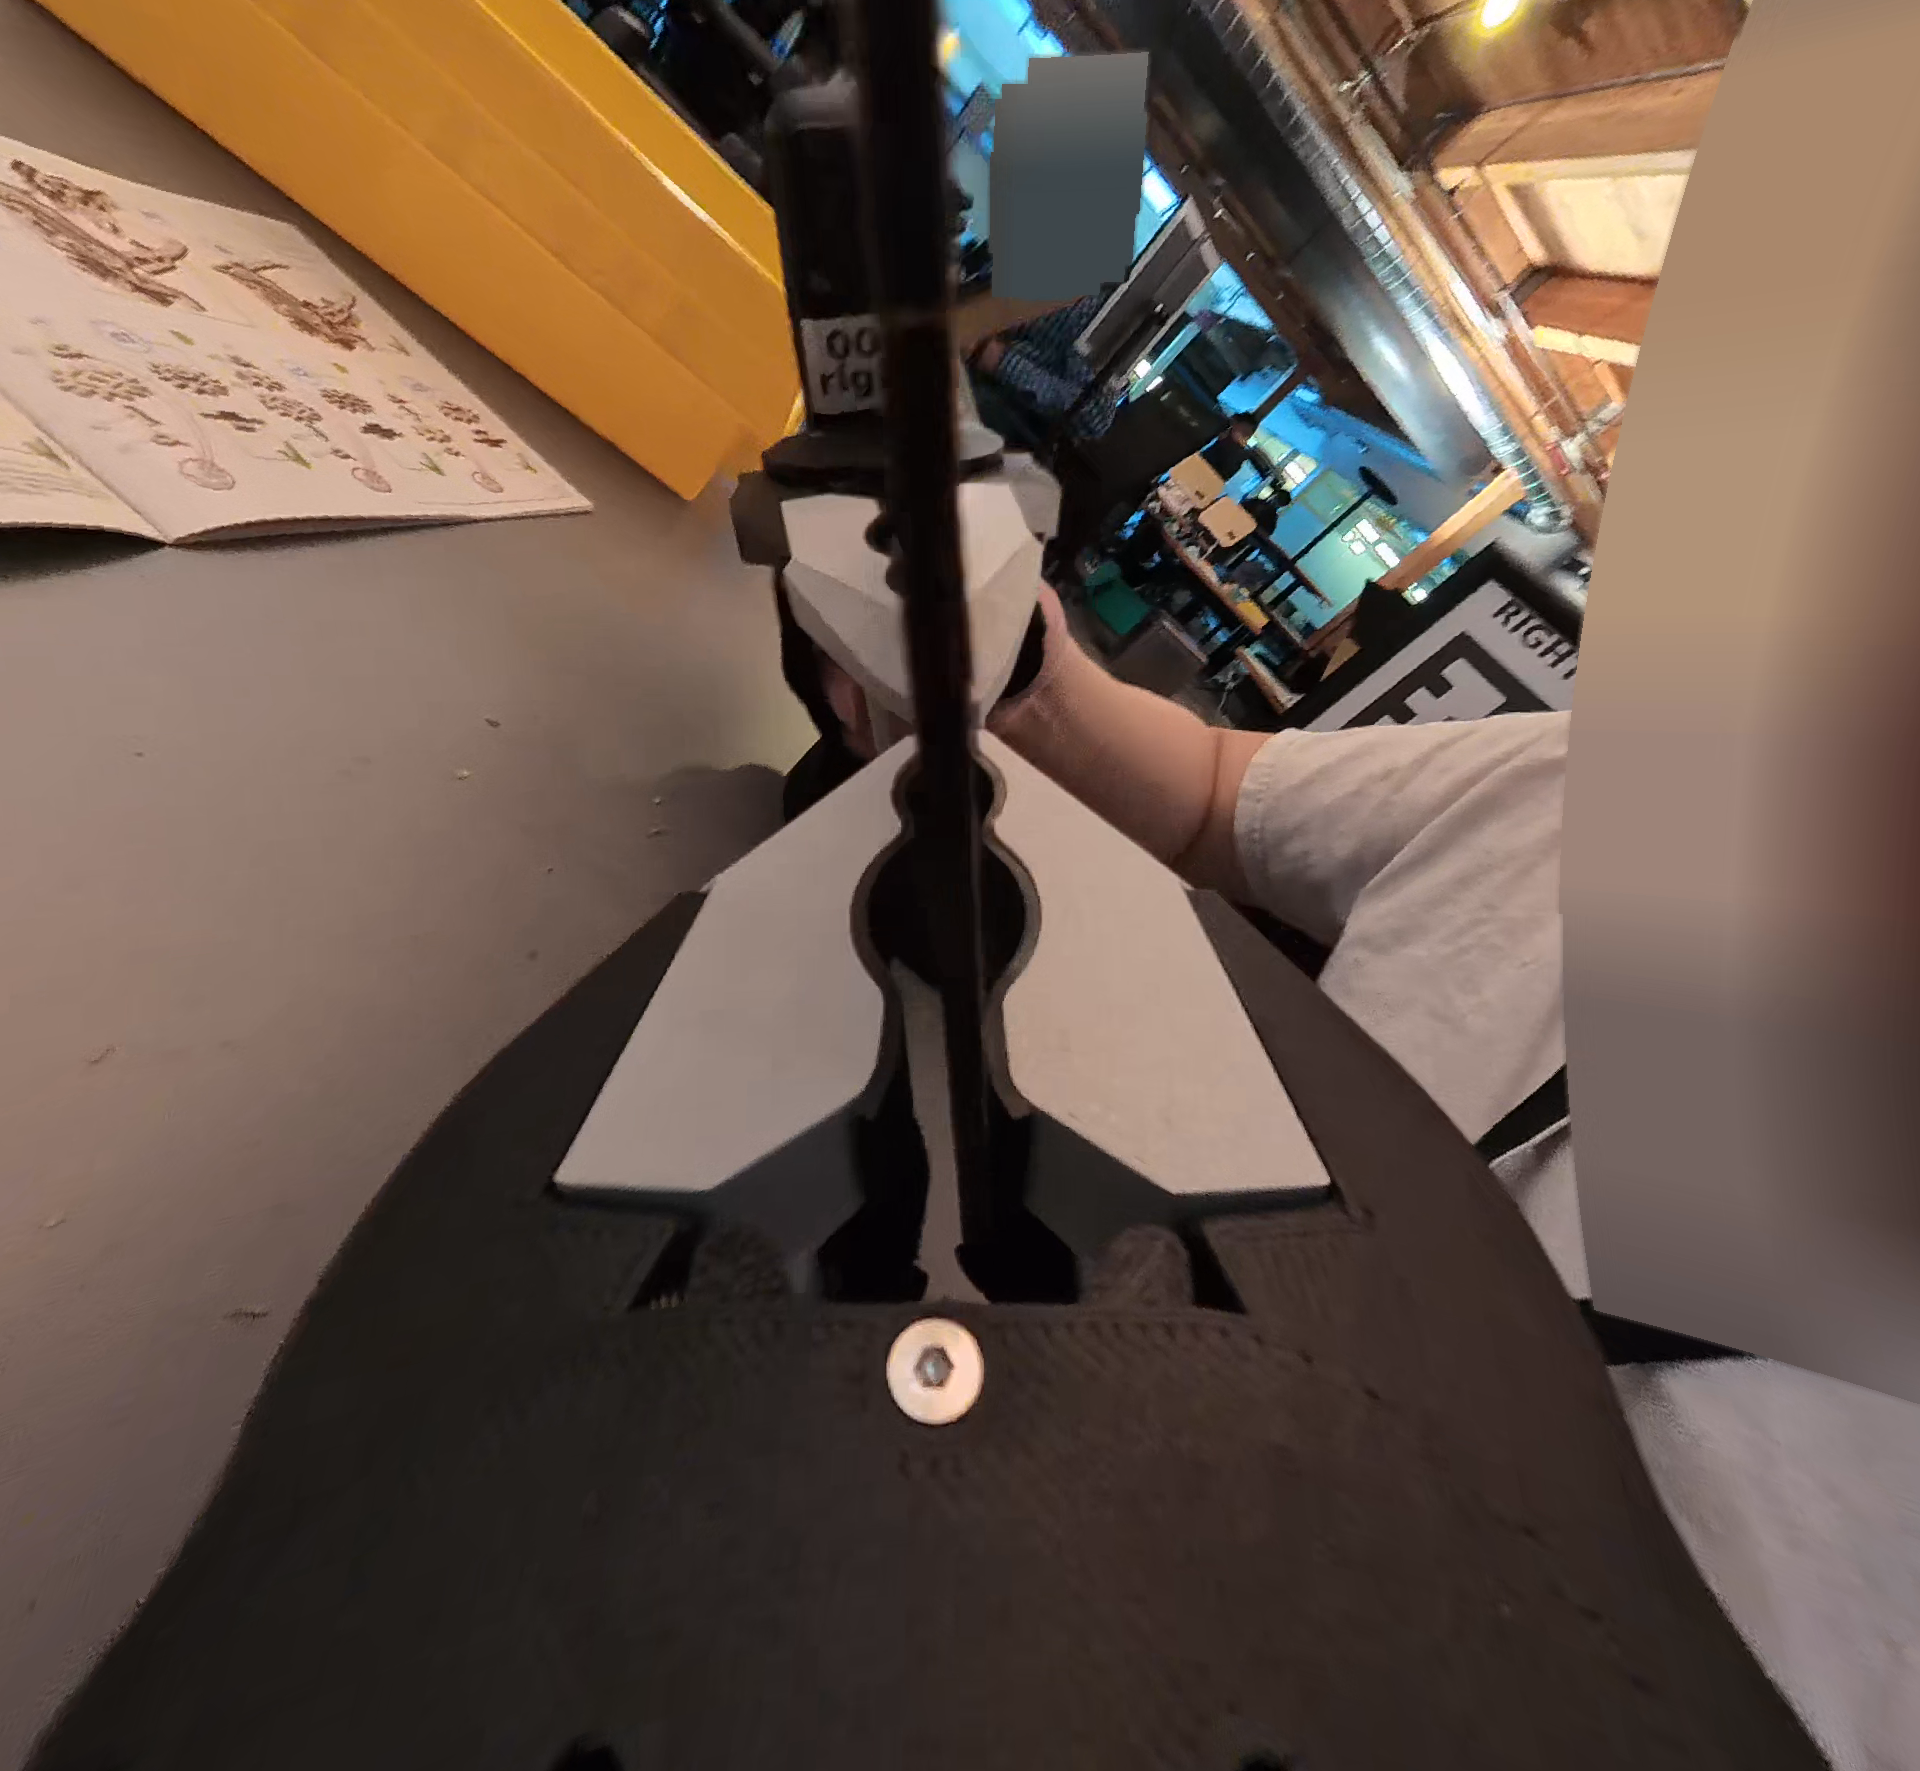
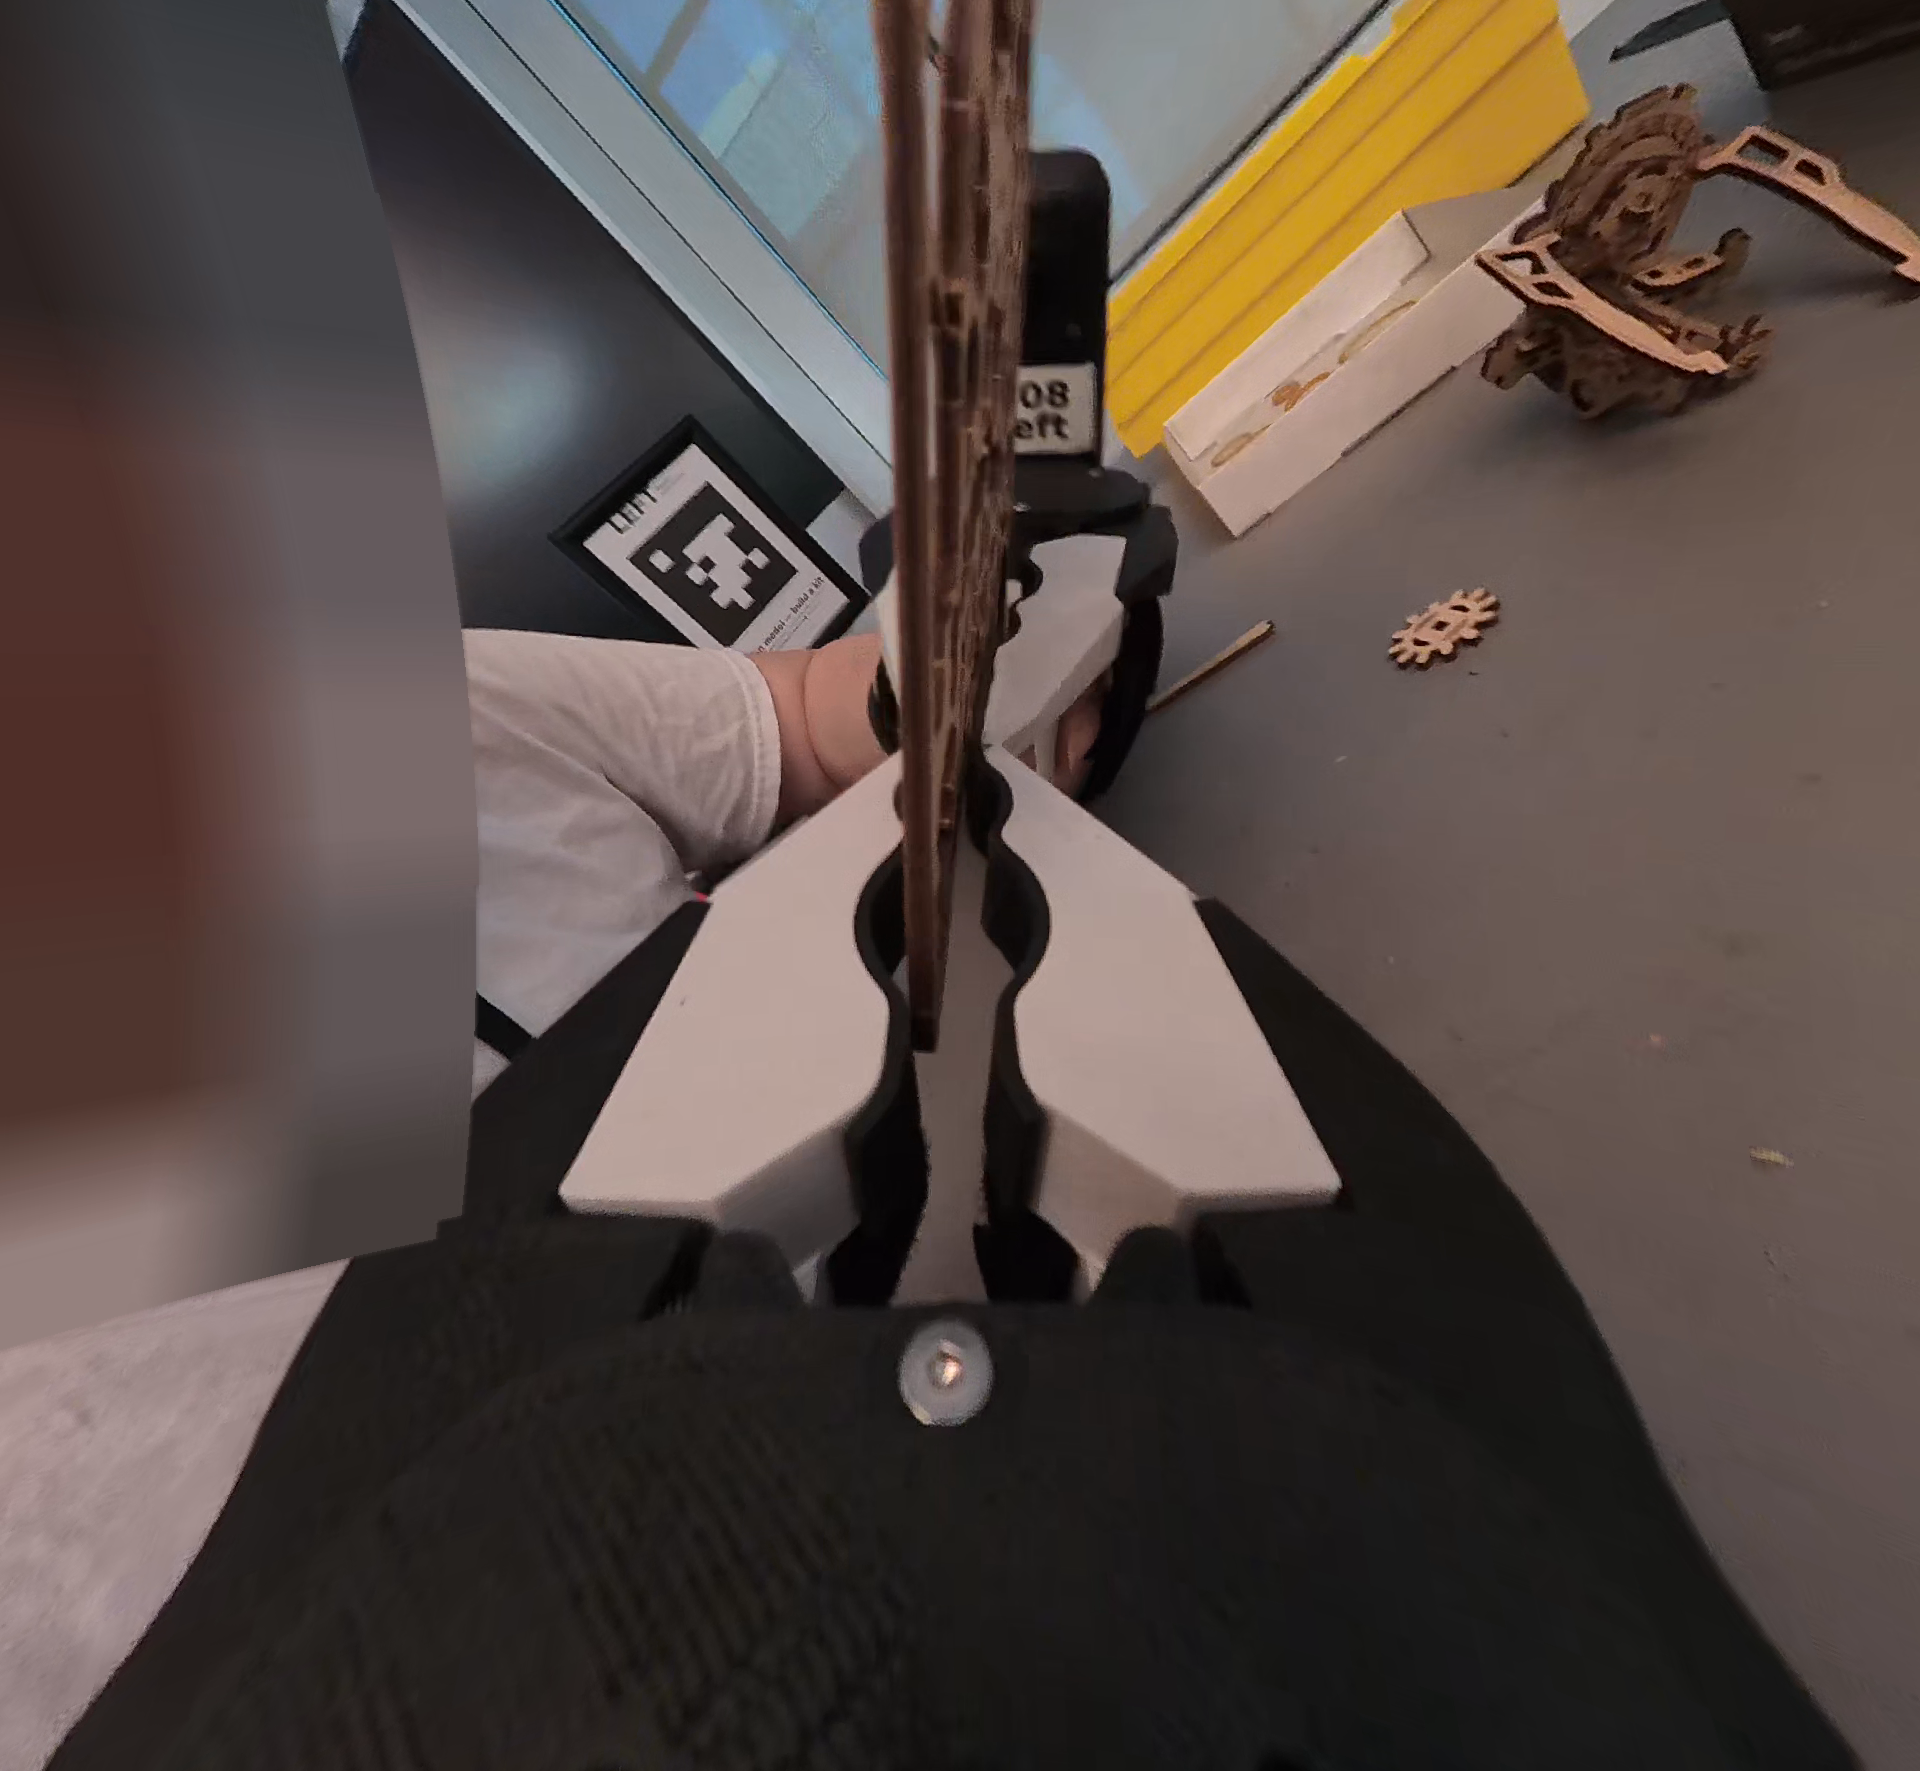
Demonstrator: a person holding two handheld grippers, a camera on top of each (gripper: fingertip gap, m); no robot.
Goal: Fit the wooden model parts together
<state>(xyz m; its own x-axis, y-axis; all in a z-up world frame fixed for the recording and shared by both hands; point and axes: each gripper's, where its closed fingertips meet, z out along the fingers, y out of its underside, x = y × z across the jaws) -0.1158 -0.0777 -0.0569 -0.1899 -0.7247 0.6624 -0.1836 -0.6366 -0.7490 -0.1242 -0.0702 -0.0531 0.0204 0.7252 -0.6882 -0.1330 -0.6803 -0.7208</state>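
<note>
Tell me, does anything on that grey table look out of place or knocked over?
A little. A small wooden gear and a thin wooden stick lie loose on the grey table, apart from the half-built wooden model, which sits tilted. Small crumbs of debris dot the surface. Nothing looks broken.

Rough brown wood sheet (image 2: pixel 925 495); matt grey table (image 2: pixel 1455 890); glossy yellow plastic bin (image 1: pixel 416 111).

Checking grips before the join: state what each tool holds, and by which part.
Both tools clamp the same wooden sheet edge-on. The right tool grips its lower edge; the left tool grips the opposite edge, where the sheet shows only as a dark line.
</note>
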